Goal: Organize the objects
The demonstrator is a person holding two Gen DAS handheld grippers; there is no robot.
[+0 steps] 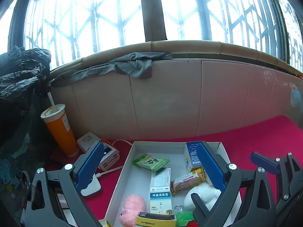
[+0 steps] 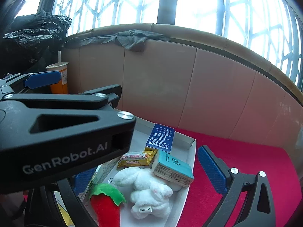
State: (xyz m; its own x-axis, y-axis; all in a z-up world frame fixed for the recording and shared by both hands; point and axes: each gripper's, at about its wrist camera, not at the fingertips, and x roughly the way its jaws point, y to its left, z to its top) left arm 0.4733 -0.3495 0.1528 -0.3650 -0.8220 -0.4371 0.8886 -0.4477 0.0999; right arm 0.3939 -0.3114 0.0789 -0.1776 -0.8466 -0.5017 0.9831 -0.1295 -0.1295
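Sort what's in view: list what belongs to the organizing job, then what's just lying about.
Job: shallow white cardboard tray; pink plush toy; white plush rabbit; red plush chili; green snack sachet.
Lying about: orange drink cup; white power bank; grey cloth.

A shallow white cardboard tray (image 2: 191,152) sits on a red cloth-covered desk (image 2: 246,162). Inside lie a white plush rabbit (image 2: 149,191), a red plush chilli with a green felt top (image 2: 106,206), a yellow snack wrapper (image 2: 138,158), a teal-topped packet (image 2: 172,168) and a blue medicine box (image 2: 161,138) leaning over the wrapper. The right hand-held gripper (image 2: 147,177) stands wide open above the toys, gripping nothing. The left hand-held gripper's black frame (image 2: 62,132) fills the left side. An orange drink cup with a straw (image 2: 58,77) stands behind.
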